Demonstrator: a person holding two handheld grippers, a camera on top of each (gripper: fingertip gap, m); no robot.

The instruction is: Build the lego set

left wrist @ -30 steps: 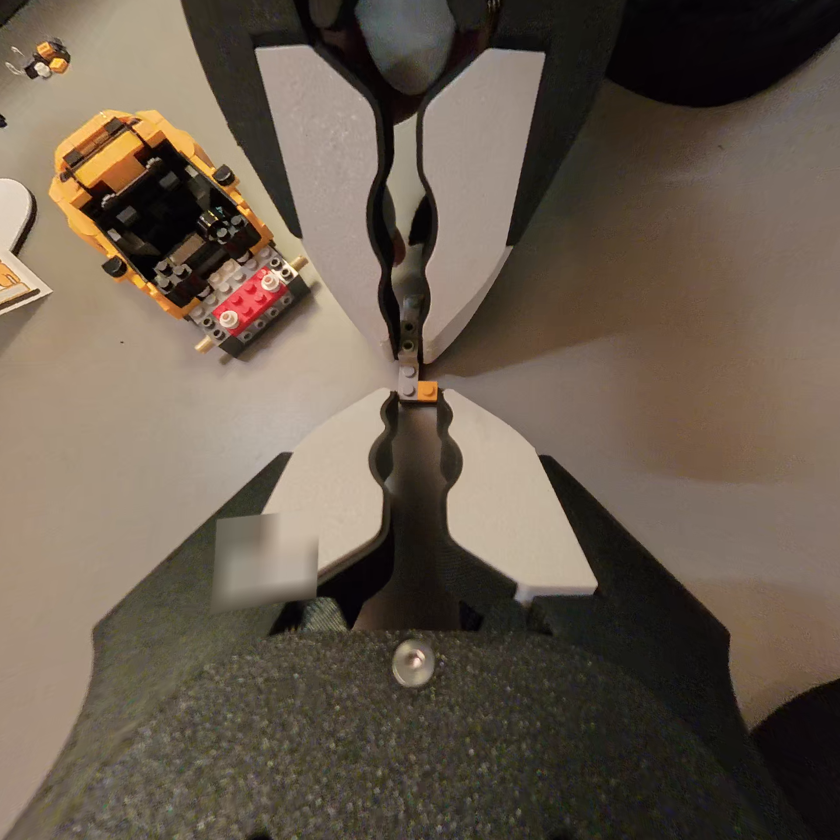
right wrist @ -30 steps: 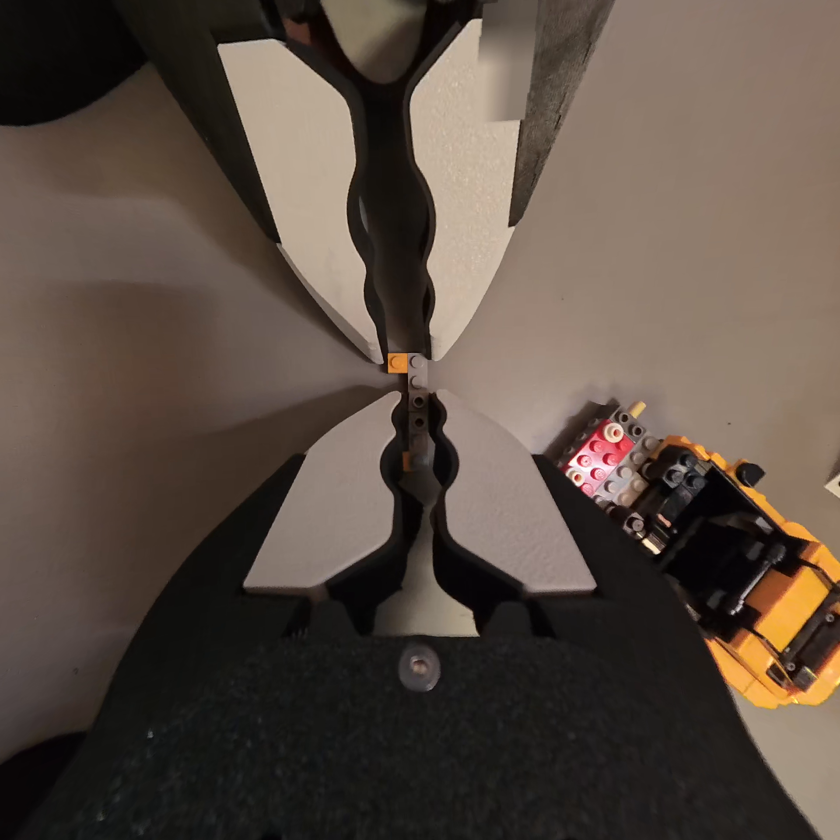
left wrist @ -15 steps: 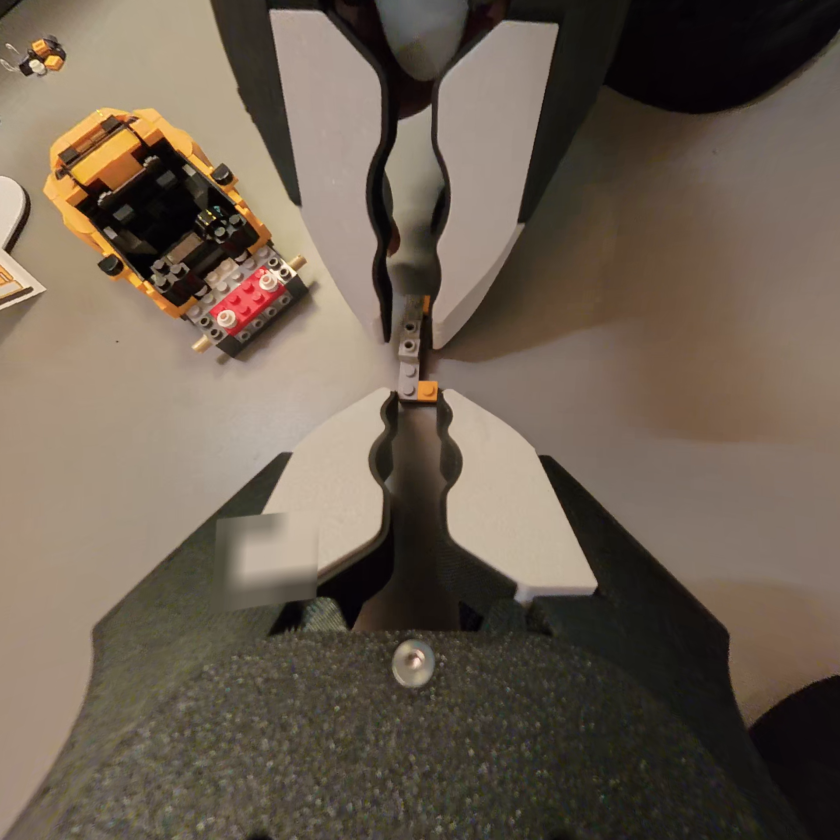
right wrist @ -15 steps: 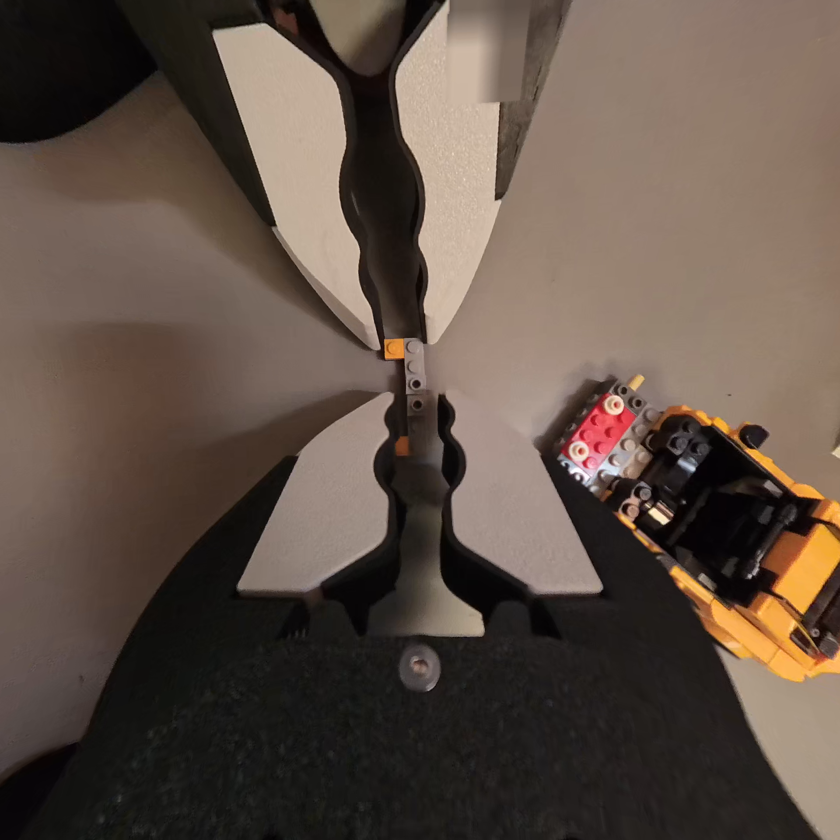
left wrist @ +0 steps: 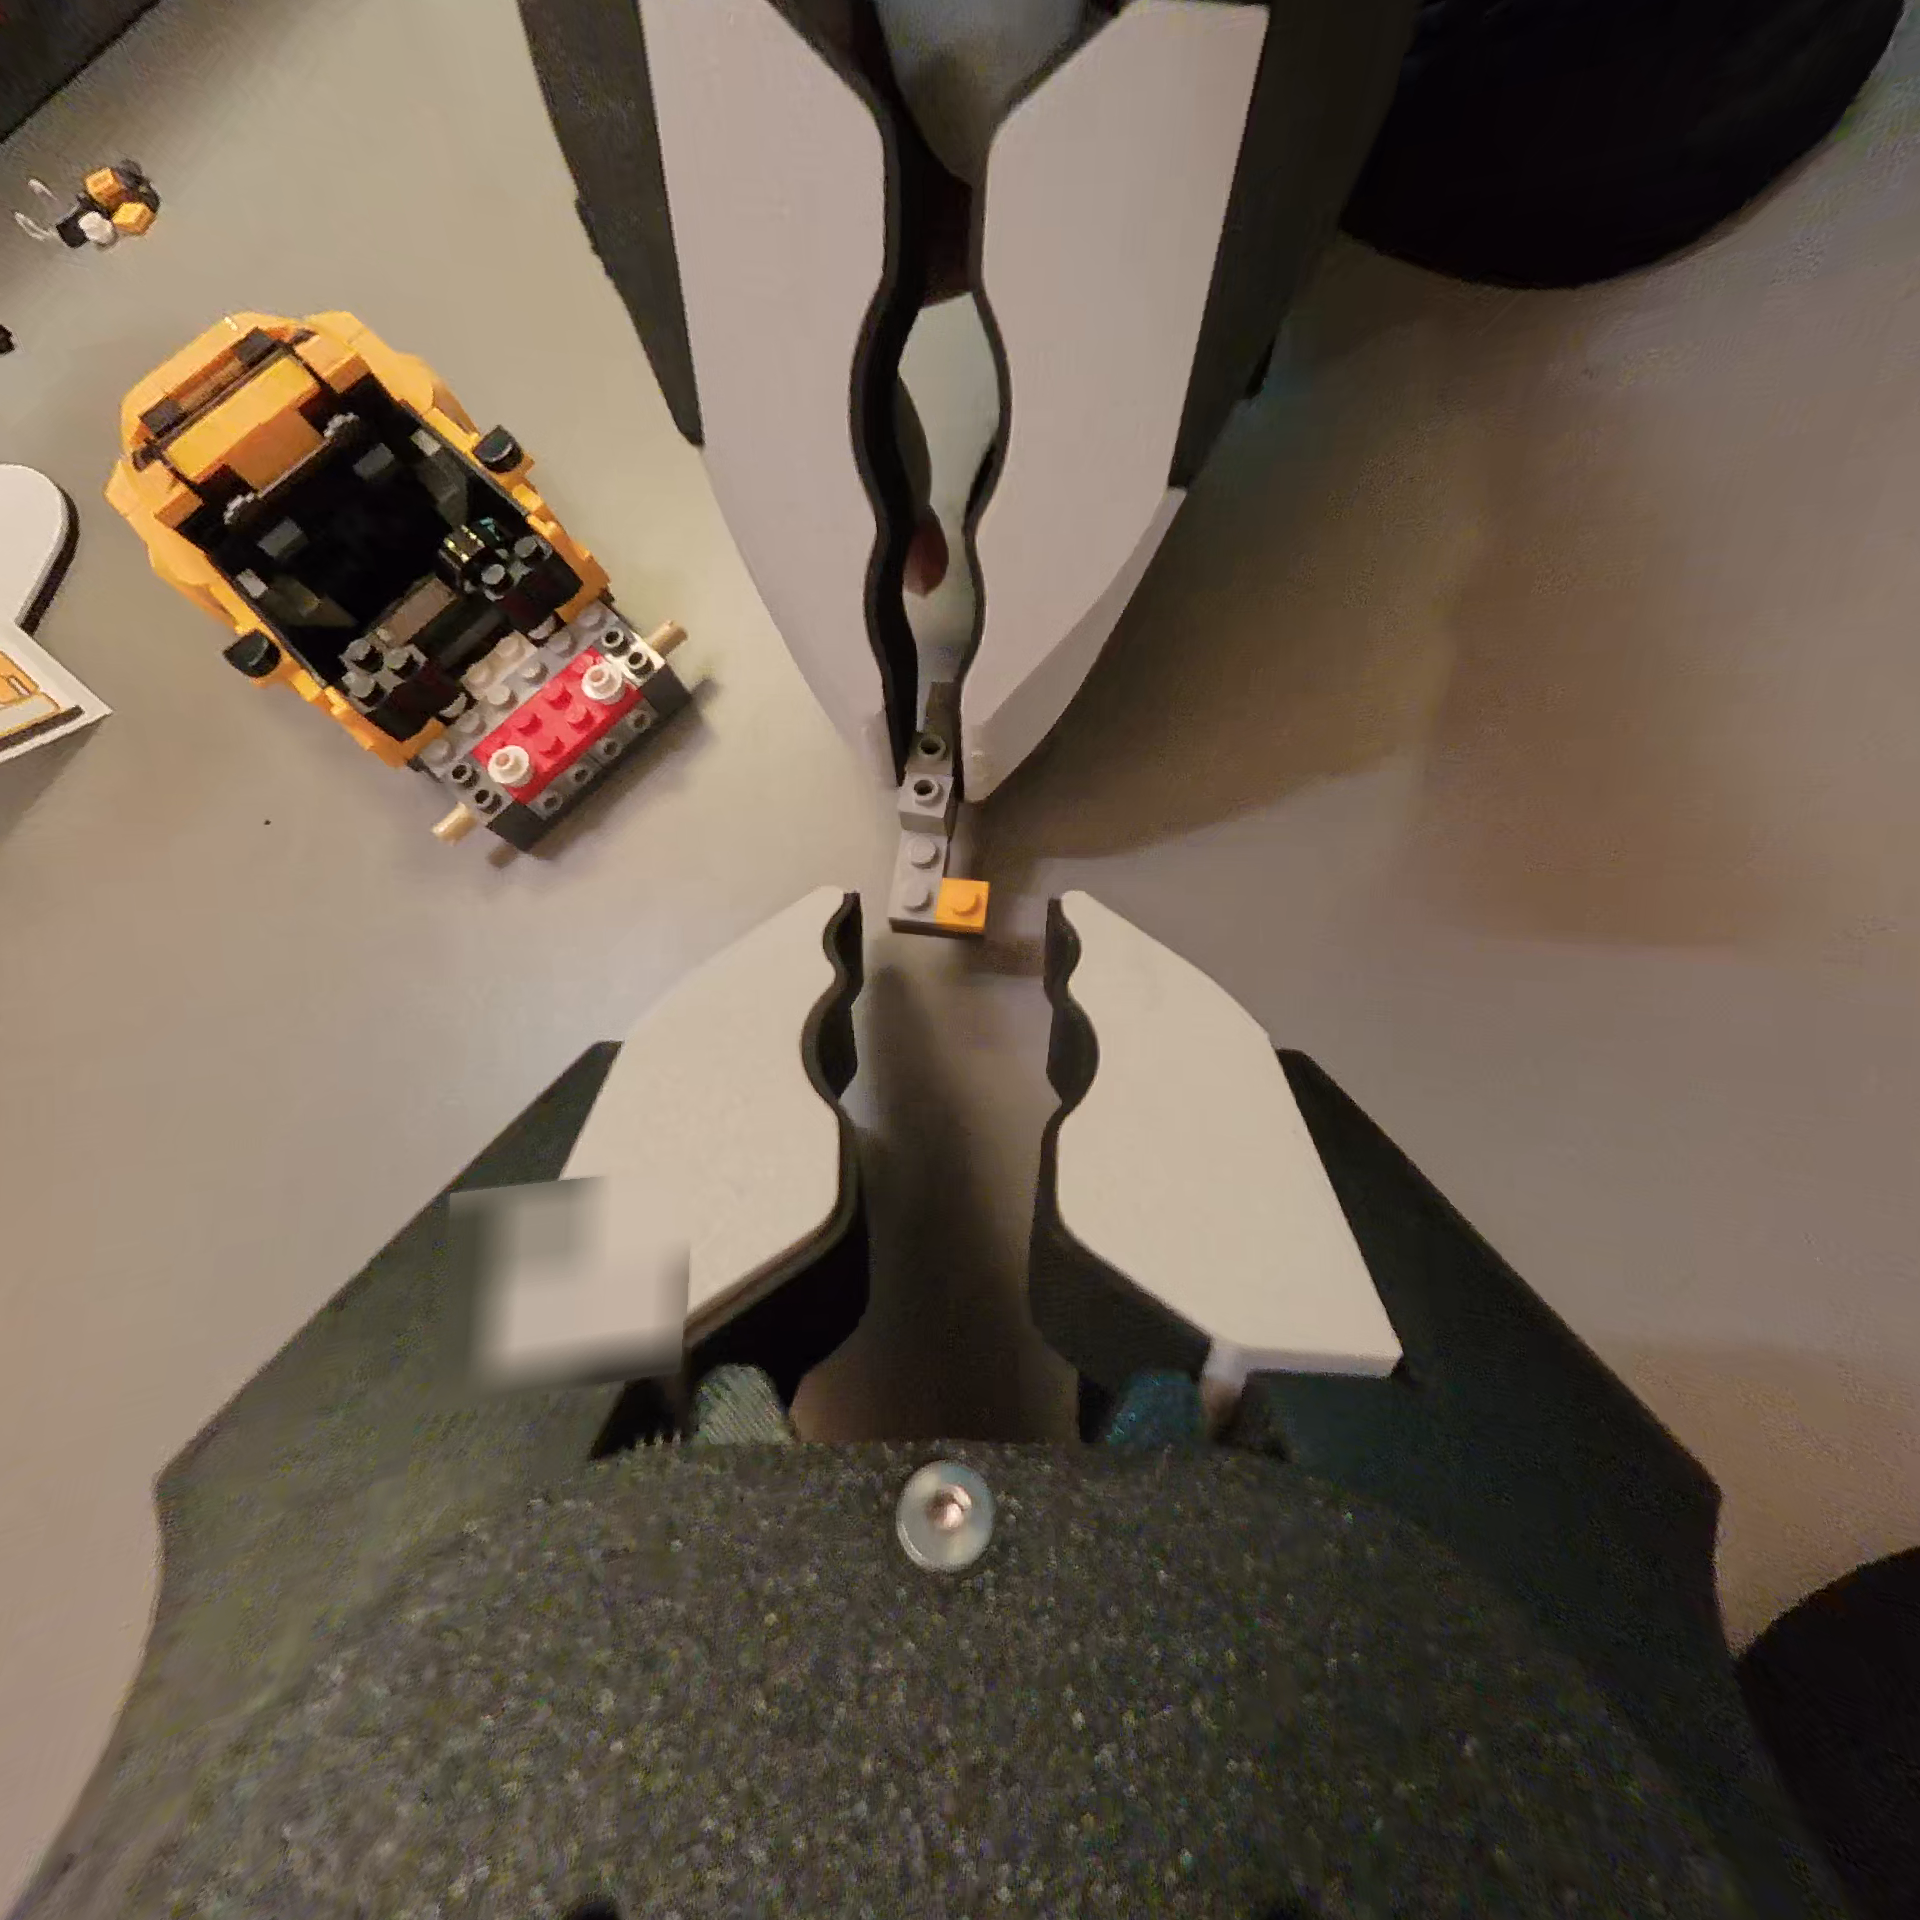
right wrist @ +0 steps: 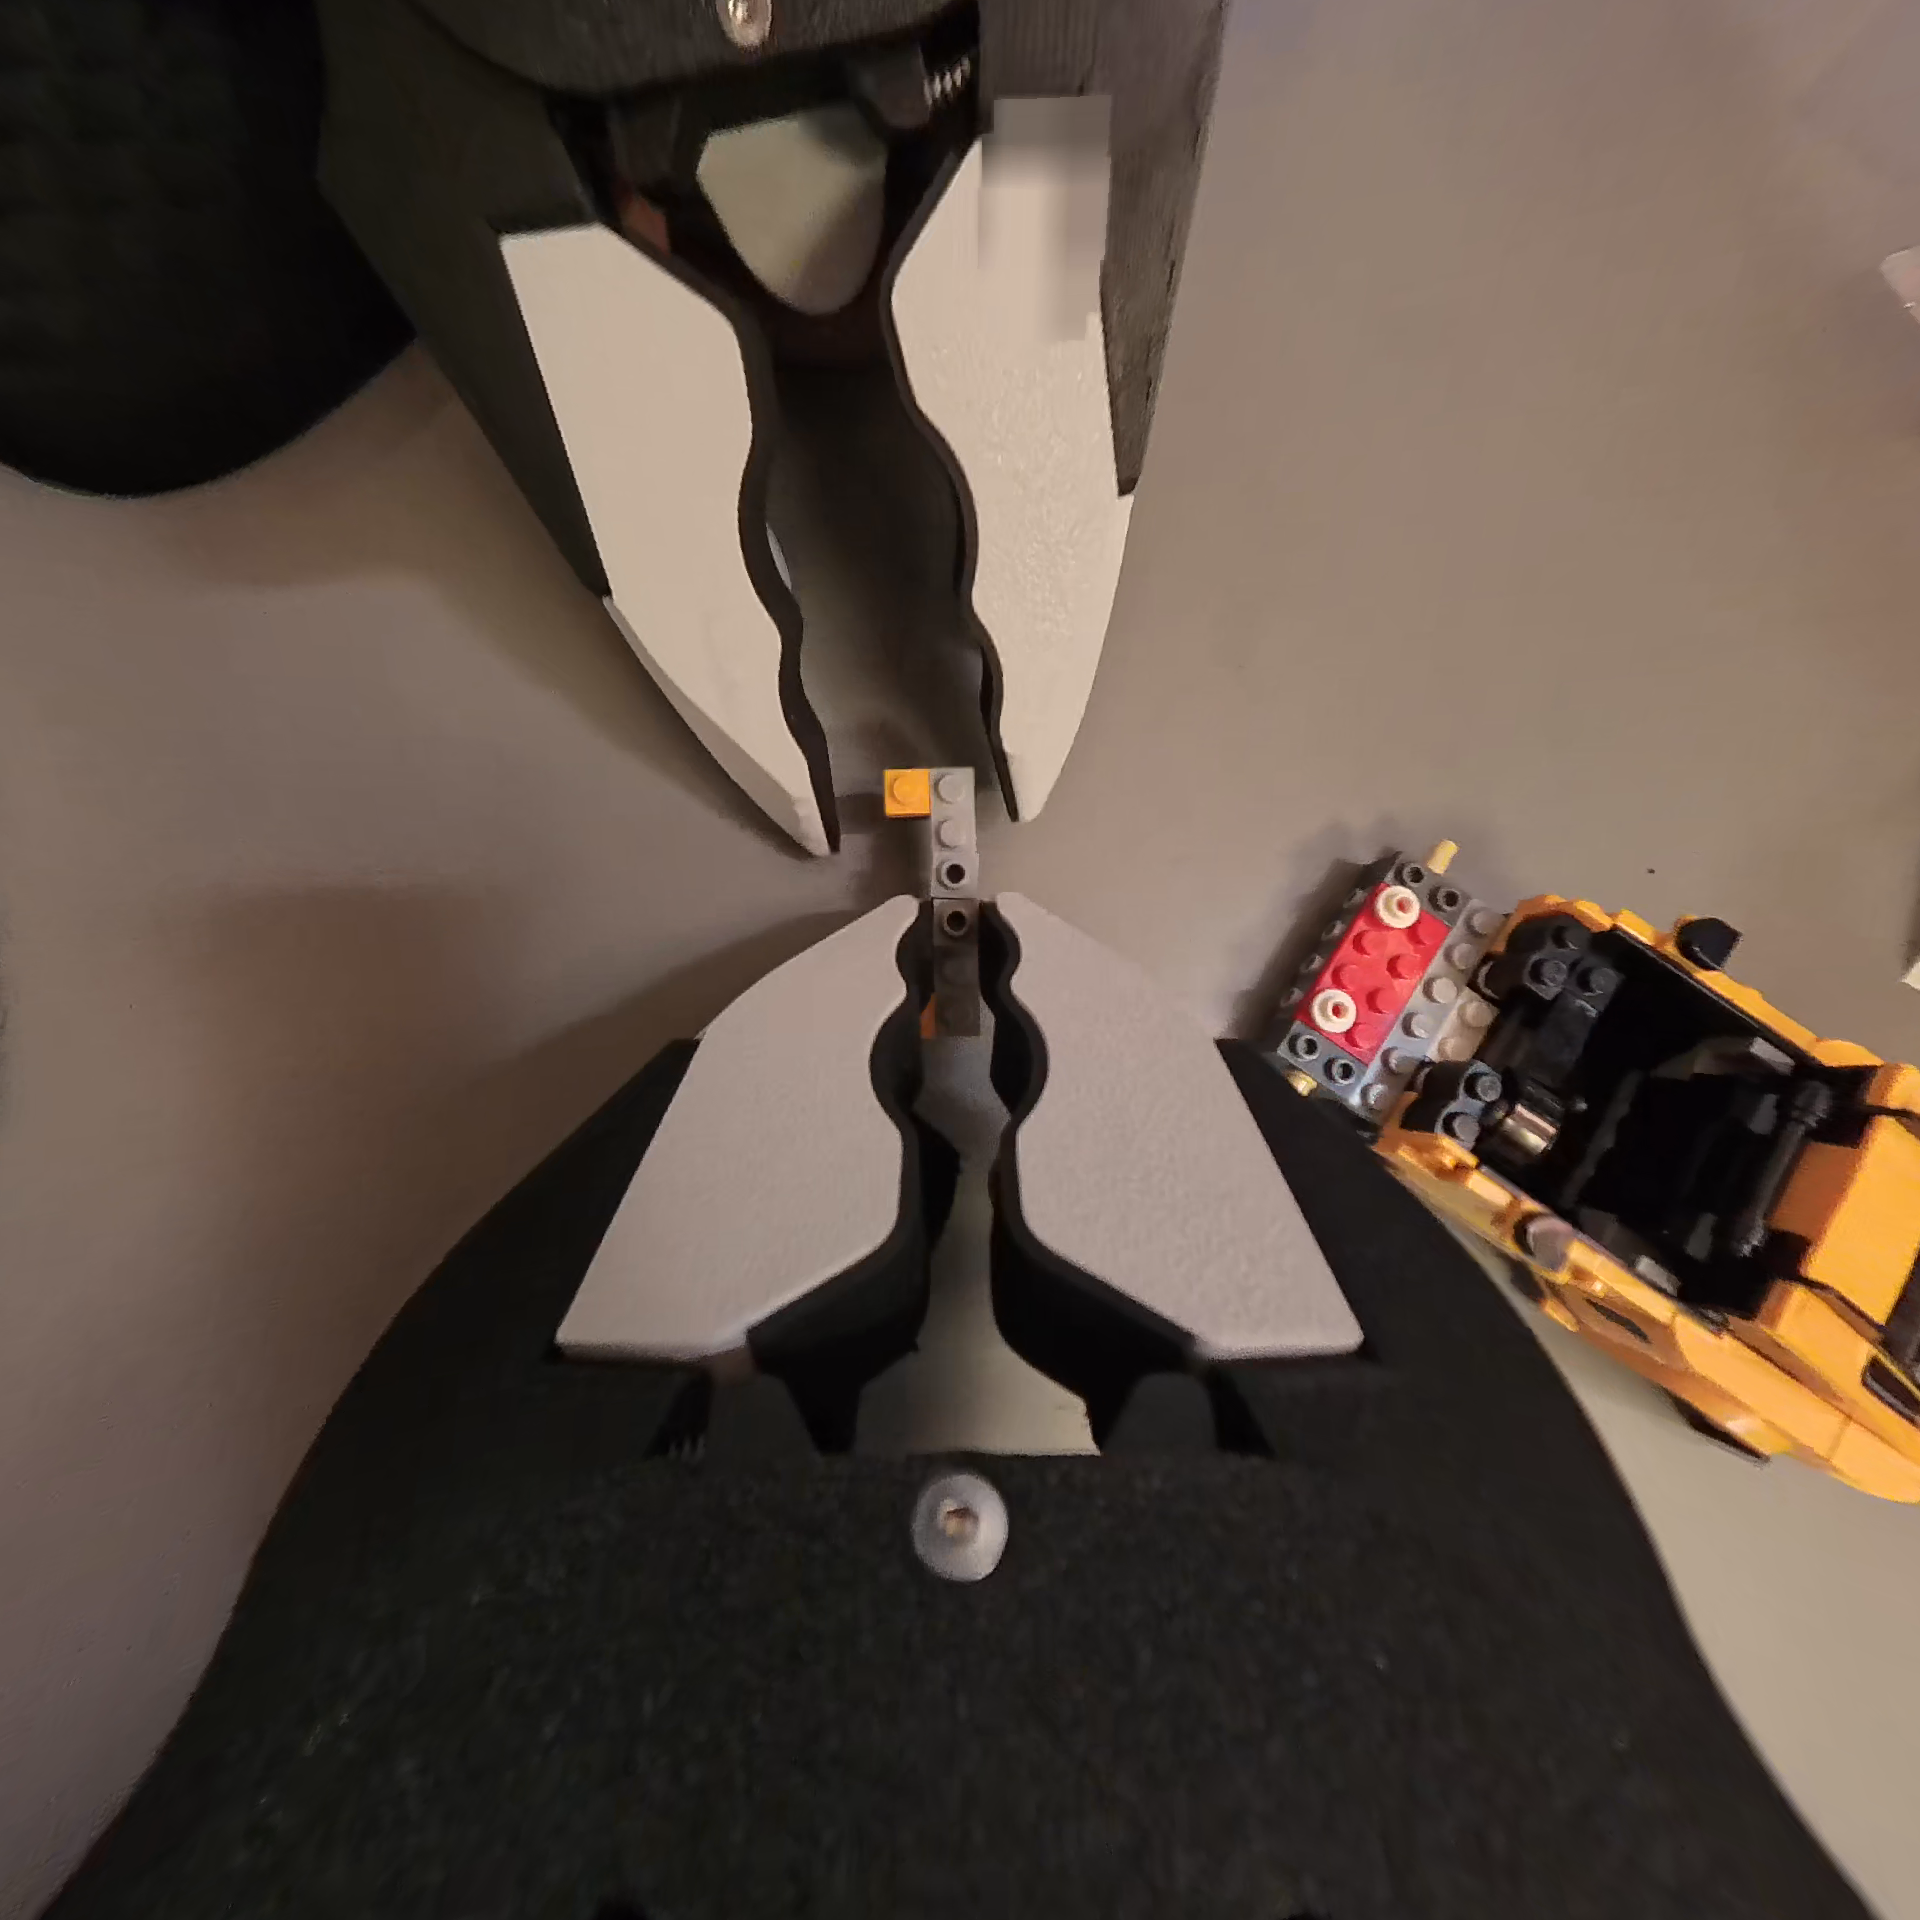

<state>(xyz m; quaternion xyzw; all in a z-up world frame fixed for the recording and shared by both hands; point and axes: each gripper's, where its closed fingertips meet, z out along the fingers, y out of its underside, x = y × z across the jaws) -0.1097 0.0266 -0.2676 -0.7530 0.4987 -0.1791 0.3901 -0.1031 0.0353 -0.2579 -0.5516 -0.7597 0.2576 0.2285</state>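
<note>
Grey surface (left wrist: 1558,1039) carries an orange toy car (left wrist: 353,551). Right tongs (right wrist: 954,914) clench a grey brick strip (right wrist: 953,862); left tongs (left wrist: 954,920) stand released just beside its orange-tipped end.

no writing, brand, number or sign can be read anywhere in either view.

We see a plain grey table (left wrist: 1558,727), an unfinished orange-and-black lego car (left wrist: 353,561) lying on it at left, a small cluster of loose pieces (left wrist: 104,203) far left, a paper sheet (left wrist: 36,707) at the left edge.
</note>
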